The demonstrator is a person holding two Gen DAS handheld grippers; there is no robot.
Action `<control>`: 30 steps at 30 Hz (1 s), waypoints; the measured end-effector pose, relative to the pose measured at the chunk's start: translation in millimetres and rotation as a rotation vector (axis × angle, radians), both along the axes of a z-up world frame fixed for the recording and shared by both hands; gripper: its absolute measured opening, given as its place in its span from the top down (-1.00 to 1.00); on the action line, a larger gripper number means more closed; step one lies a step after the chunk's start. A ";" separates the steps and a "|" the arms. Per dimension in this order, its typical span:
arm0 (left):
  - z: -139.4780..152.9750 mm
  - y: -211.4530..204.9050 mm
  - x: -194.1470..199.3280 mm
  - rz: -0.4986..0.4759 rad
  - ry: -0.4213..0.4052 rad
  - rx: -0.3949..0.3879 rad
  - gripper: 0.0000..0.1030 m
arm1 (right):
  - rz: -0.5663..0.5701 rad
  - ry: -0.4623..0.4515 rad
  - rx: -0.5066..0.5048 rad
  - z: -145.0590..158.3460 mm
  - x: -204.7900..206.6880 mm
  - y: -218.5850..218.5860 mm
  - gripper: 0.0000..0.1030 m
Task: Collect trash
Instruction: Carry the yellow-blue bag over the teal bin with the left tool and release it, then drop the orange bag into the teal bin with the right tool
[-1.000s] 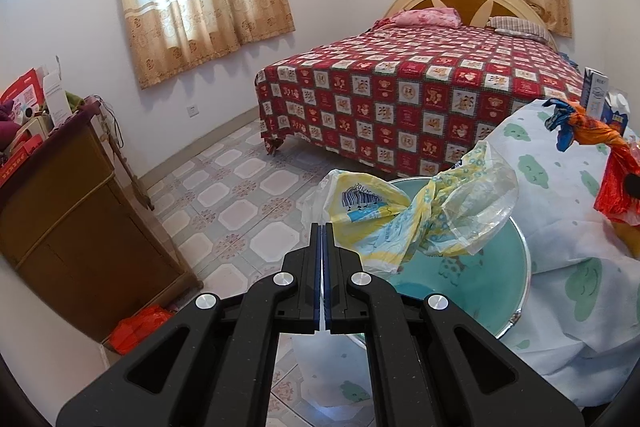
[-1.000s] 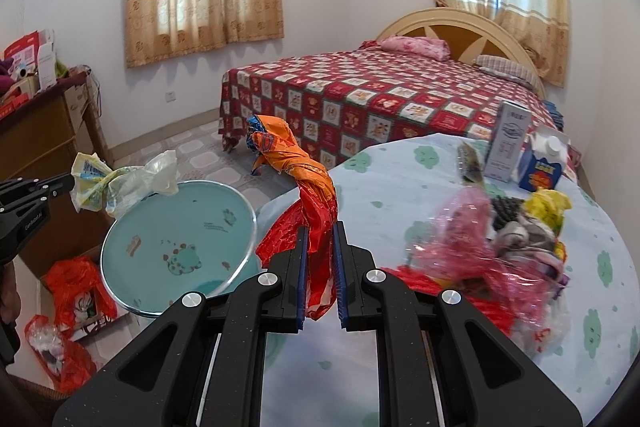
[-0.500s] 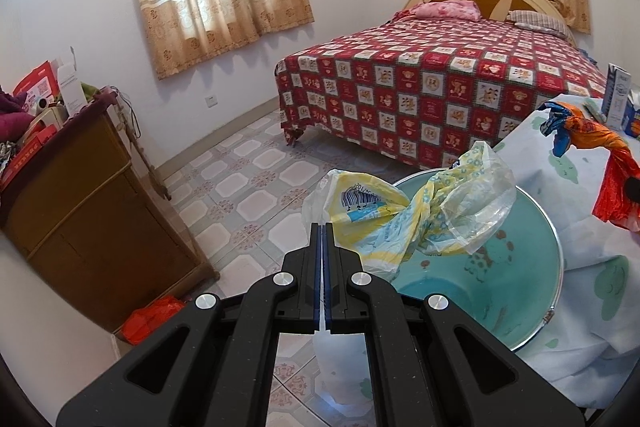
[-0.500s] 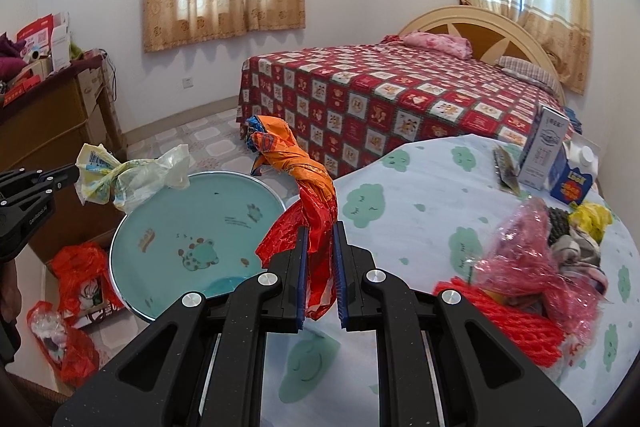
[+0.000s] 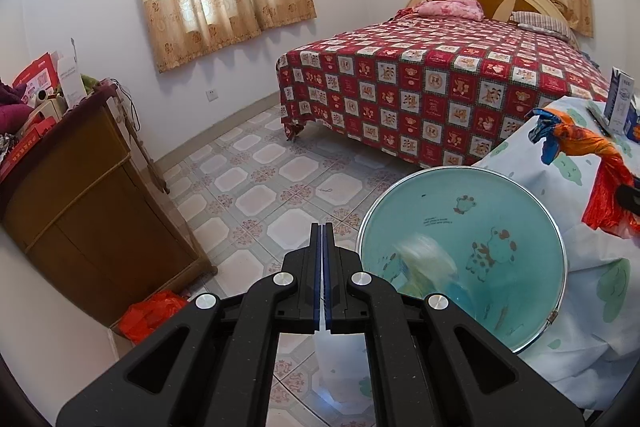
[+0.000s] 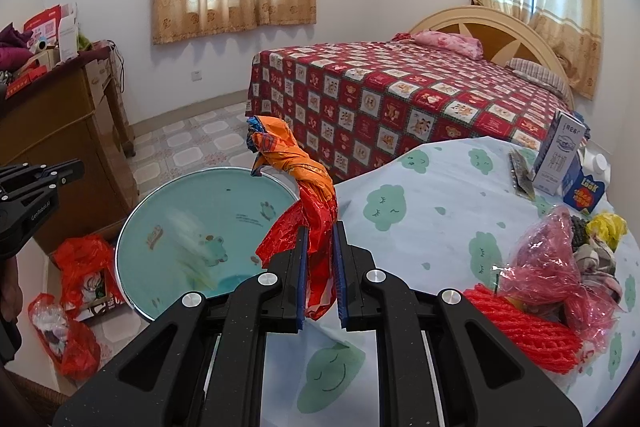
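A round teal basin [image 5: 440, 199] [image 6: 224, 195] stands beside the table. A pale yellow and white plastic wrapper [image 5: 424, 259] [image 6: 188, 235] shows as a blur inside it, free of any grip. My left gripper [image 5: 324, 227] [image 6: 78, 166] hangs just left of the basin, shut with nothing between its fingers. My right gripper [image 6: 320, 227] is shut on a crumpled red and orange plastic bag [image 6: 308, 183] [image 5: 600, 155], held over the table edge at the basin's right rim.
The table wears a white cloth with green clouds [image 6: 440, 195] and holds a pink bag [image 6: 548, 259], red foam netting [image 6: 520, 323] and cartons [image 6: 560, 155]. A wooden cabinet [image 5: 80, 203] stands at the left, red bags [image 6: 76, 267] lie on the tiled floor, and a bed [image 5: 440, 83] is behind.
The yellow and white wrapper has left my left gripper and dropped into the basin. My right gripper has shifted a little with the red and orange bag.
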State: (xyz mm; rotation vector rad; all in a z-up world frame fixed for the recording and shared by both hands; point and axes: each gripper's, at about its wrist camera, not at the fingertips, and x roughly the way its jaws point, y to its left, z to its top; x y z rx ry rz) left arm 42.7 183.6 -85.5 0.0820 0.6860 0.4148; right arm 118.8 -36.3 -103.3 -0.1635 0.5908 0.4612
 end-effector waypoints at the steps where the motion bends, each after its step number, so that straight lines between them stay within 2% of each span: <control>1: 0.4 0.1 -0.1 0.000 0.001 -0.001 0.99 | 0.001 0.000 -0.001 0.0 -0.2 0.9 0.76; 8: 0.2 -3.1 0.6 -0.015 -0.002 -0.016 0.94 | 0.039 0.018 -0.002 -2.1 1.6 7.7 0.74; 10: 0.3 -3.4 0.5 -0.015 -0.002 -0.020 0.92 | 0.056 0.023 0.000 -3.6 1.4 10.8 0.64; 11: 0.1 -3.8 0.6 -0.017 -0.001 -0.023 0.92 | 0.057 0.020 -0.002 -4.0 1.1 12.0 0.49; 12: -0.2 -4.2 0.9 -0.020 0.003 -0.028 0.85 | 0.060 0.018 -0.002 -4.6 0.8 13.2 0.33; 14: -0.1 -4.1 0.1 -0.020 0.005 -0.030 0.55 | 0.064 0.022 -0.001 -5.9 0.6 14.3 0.32; 15: 0.2 -4.3 -0.4 -0.015 0.002 -0.027 0.24 | 0.063 0.023 -0.002 -6.3 0.5 14.2 0.30; 16: 0.7 -4.4 -1.0 -0.010 -0.004 -0.021 0.09 | 0.060 0.023 0.000 -6.4 0.4 13.4 0.29; 18: 0.3 -5.5 -1.5 -0.012 -0.002 -0.021 0.09 | 0.053 0.021 0.007 -5.9 -0.5 11.0 0.24; 21: -2.0 -7.4 -1.1 -0.011 0.005 -0.022 -0.10 | 0.037 0.010 0.017 -2.4 -4.1 2.9 0.22; 24: -5.1 -10.5 -0.4 -0.020 0.015 -0.029 -0.15 | 0.009 -0.010 0.017 1.5 -11.3 -11.4 0.19; 27: -11.0 -18.3 -0.2 -0.038 0.030 -0.021 -0.26 | -0.052 -0.036 0.015 6.1 -21.0 -38.5 0.19; 30: -20.0 -30.9 1.1 -0.067 0.056 -0.017 -0.27 | -0.145 -0.062 0.048 13.1 -32.7 -79.6 0.18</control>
